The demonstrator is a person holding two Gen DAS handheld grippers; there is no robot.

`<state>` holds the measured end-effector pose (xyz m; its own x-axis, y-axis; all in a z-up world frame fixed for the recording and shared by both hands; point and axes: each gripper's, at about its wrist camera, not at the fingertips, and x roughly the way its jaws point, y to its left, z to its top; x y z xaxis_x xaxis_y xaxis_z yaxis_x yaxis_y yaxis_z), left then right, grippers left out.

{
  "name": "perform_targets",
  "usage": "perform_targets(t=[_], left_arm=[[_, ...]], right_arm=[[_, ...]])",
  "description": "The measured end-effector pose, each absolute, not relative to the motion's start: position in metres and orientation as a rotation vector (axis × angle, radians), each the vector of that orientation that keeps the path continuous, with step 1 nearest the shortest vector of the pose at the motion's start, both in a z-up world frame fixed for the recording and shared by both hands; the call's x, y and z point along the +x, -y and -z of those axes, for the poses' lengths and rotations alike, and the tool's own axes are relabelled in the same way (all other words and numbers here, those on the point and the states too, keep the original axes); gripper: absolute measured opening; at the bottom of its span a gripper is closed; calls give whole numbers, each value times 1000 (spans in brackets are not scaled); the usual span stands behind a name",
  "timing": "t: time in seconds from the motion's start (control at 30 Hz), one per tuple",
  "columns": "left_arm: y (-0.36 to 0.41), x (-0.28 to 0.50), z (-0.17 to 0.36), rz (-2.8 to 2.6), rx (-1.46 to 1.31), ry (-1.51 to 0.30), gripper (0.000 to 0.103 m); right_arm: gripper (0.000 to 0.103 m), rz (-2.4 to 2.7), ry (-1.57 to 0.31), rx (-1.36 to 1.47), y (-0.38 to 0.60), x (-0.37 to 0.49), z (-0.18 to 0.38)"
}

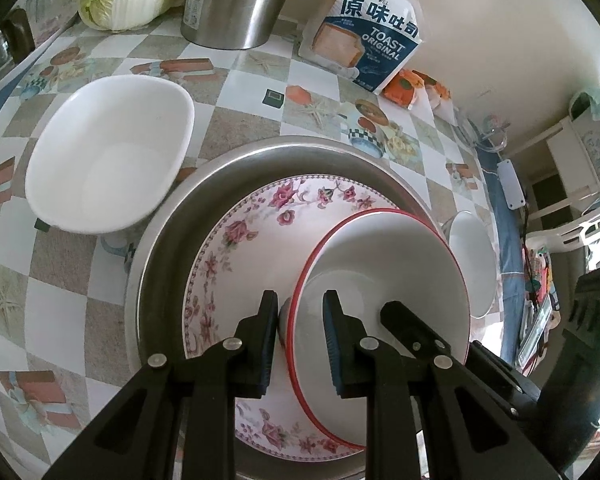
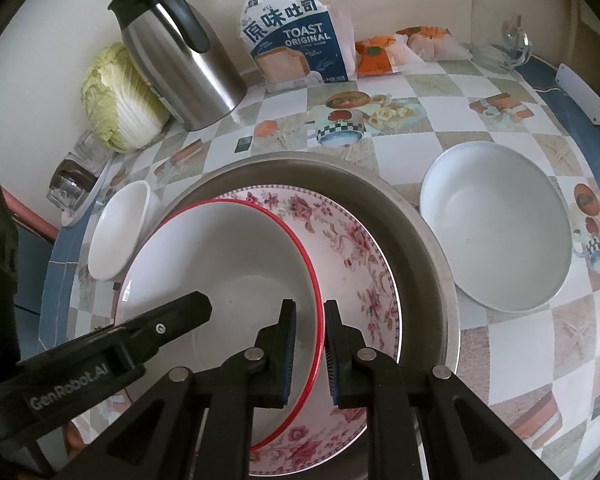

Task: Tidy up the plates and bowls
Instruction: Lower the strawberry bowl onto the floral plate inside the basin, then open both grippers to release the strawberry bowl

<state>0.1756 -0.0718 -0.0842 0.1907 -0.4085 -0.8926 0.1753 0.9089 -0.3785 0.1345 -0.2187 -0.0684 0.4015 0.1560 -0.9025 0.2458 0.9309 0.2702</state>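
While both of my grippers sit over the metal basin, I log the tabletop from left to right as the right wrist view shows it. Item one: clear glassware (image 2: 76, 176) at the far left edge, near the wall. Item two: a napa cabbage (image 2: 116, 100) lying against the cream wall. Item three: a steel thermos jug (image 2: 180, 60) with a black lid and handle, just beside the cabbage. Item four: a small white bowl (image 2: 118, 230), outside the basin on its left. Item five: the metal basin (image 2: 420, 216), centre, holding a floral plate (image 2: 352, 240) with a red-rimmed bowl (image 2: 220, 264) tilted on top of it. Item six: a bag of toast (image 2: 296, 40) upright at the wall. Item seven: orange-printed packets (image 2: 384, 54) beside the bag. Item eight: a large white bowl (image 2: 496, 232), right of the basin and apart from it. Item nine: a glass mug (image 2: 500, 40) at the far right corner. The surface is a checked tablecloth (image 2: 480, 128) printed with teapots and starfish.

My left gripper (image 1: 300, 340) is narrow, its pads either side of the red-rimmed bowl's near rim. My right gripper (image 2: 310, 344) is pinched nearly closed on the same bowl's opposite rim.
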Motion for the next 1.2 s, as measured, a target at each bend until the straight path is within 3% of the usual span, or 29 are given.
perform_targets(t=[0.1, 0.3, 0.53, 0.7, 0.9, 0.97, 1.2], left_arm=[[71, 176, 81, 412, -208, -1312, 22], [68, 175, 67, 410, -204, -1284, 25], [63, 169, 44, 414, -198, -1226, 33], [57, 165, 32, 402, -196, -1194, 41], [52, 161, 28, 360, -171, -1171, 49], [49, 162, 28, 339, -167, -1164, 58], [42, 164, 30, 288, -139, -1146, 65]], right_arm=[[30, 70, -1167, 389, 219, 134, 67], [46, 89, -1145, 374, 222, 131, 54], [53, 107, -1100, 354, 227, 123, 28], [63, 138, -1074, 329, 230, 115, 13], [68, 132, -1095, 300, 224, 114, 17], [71, 127, -1095, 288, 222, 113, 17], [83, 122, -1076, 275, 220, 112, 15]])
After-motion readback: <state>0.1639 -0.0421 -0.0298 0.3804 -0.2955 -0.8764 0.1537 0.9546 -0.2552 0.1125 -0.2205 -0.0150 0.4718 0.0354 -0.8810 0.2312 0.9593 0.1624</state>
